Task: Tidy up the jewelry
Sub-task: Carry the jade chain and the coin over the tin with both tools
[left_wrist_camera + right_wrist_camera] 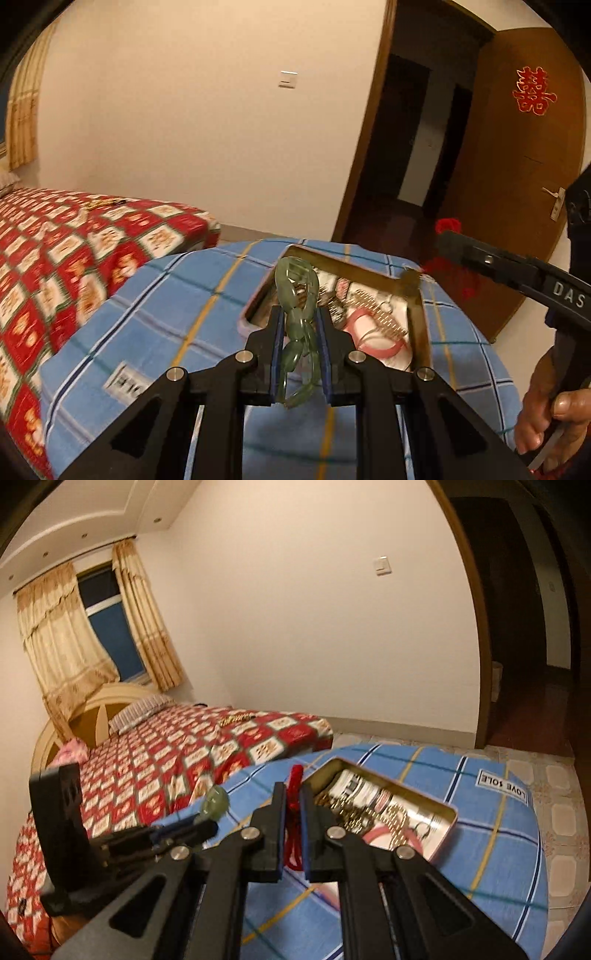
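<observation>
Where the blue checked cloth (424, 853) covered the table, one open tin (436, 834) of jewelry sat, near one bed (207, 746) under a curtained window (110, 627). The left gripper (300, 317) pinched one green bracelet (297, 291) above the tin; the right gripper (293, 805) clamped one red cord (294, 797).

Green bracelet (297, 325), seemingly red cord (293, 823)

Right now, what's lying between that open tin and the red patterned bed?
Only the blue checked cloth: the stretch from the tin to the bed looks bare in the right wrist view.
</observation>
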